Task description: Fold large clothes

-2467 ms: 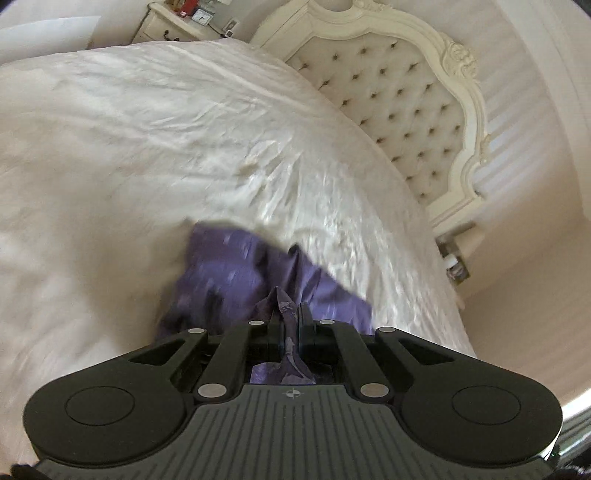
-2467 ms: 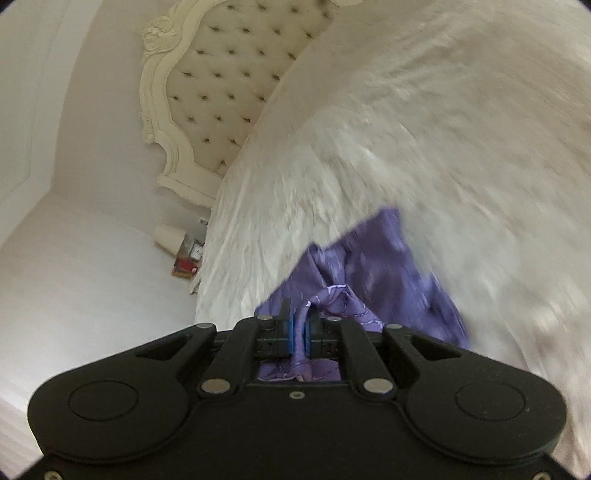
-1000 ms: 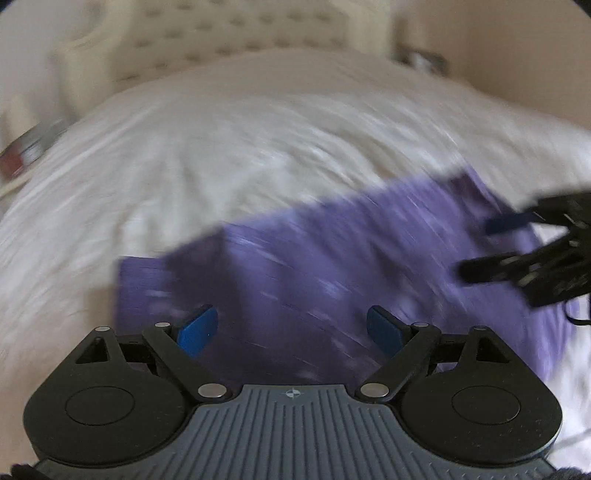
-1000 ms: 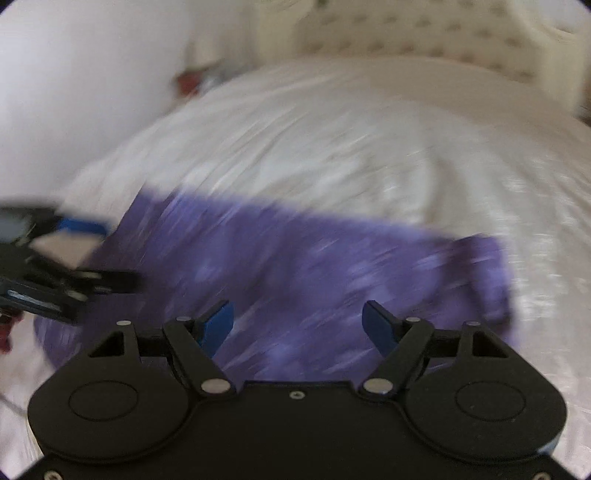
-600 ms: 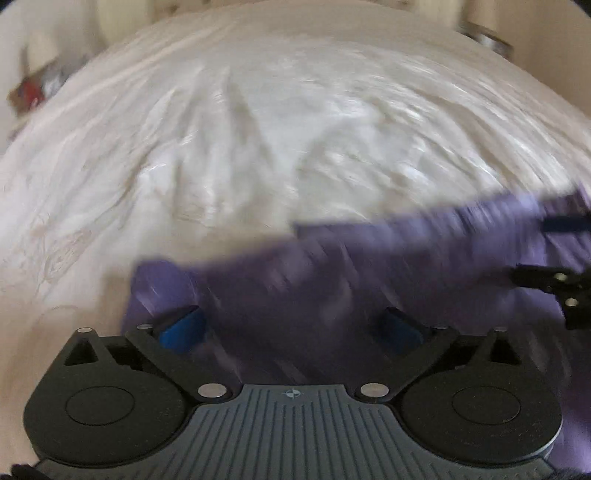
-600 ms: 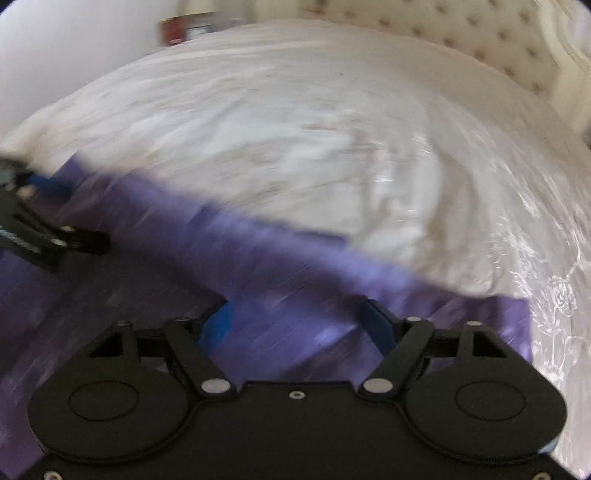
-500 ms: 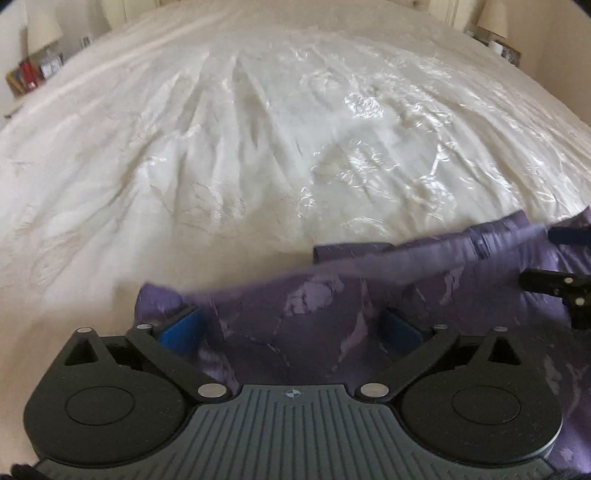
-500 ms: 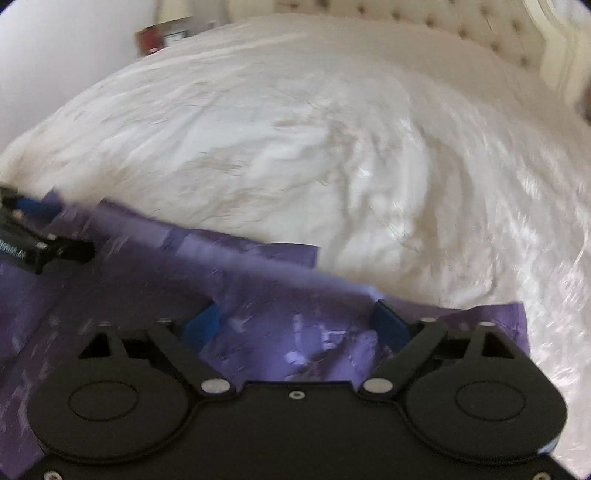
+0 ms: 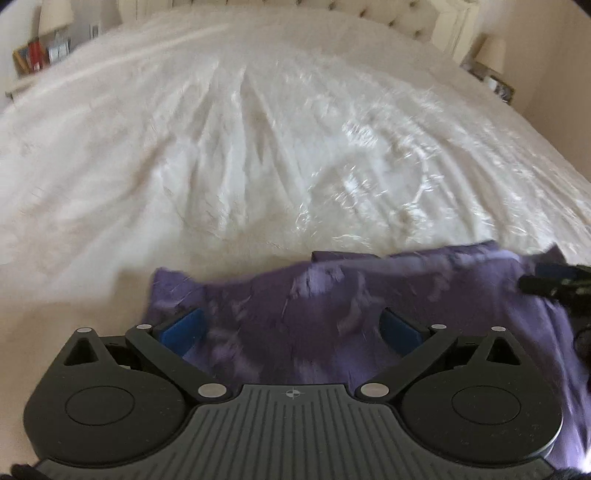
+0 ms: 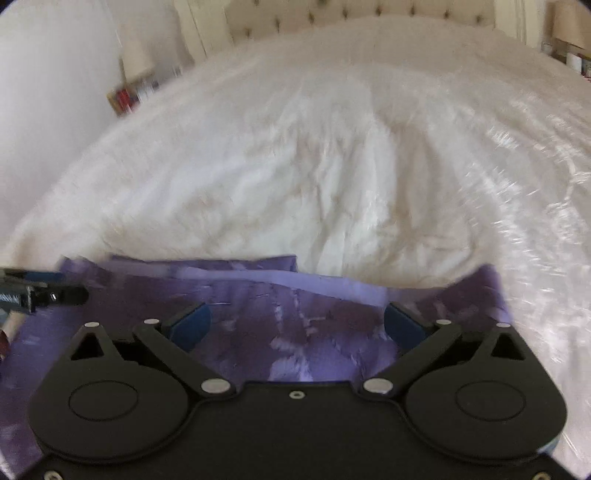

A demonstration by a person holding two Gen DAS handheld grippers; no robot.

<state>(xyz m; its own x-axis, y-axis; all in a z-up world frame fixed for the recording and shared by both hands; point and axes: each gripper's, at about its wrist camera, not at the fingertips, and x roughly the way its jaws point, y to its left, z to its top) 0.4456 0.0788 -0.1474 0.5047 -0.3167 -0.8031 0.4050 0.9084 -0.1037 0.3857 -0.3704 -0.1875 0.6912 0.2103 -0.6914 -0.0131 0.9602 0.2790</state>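
Observation:
A purple patterned garment [image 9: 314, 314] [image 10: 295, 332] lies spread flat along the near edge of the white bed, with a folded band along its far side. My left gripper [image 9: 291, 328] hangs over its left part, jaws wide open and free of the cloth. My right gripper [image 10: 297, 323] is over its right part, its jaws opening, with the cloth lying flat beneath and not pinched. Each gripper's tip also shows at the edge of the other view: the right gripper [image 9: 546, 282] at the right, the left gripper [image 10: 40, 291] at the left.
The white satin bedspread [image 9: 277, 147] stretches far ahead to a tufted cream headboard [image 10: 351, 14]. A nightstand with books and a lamp [image 9: 40, 48] stands at the far left, another nightstand [image 9: 491, 74] at the far right.
Both grippers were shut on the bunched garment; they swung round, laid it out flat and let go. Both have since drawn back toward the near edge with jaws wider.

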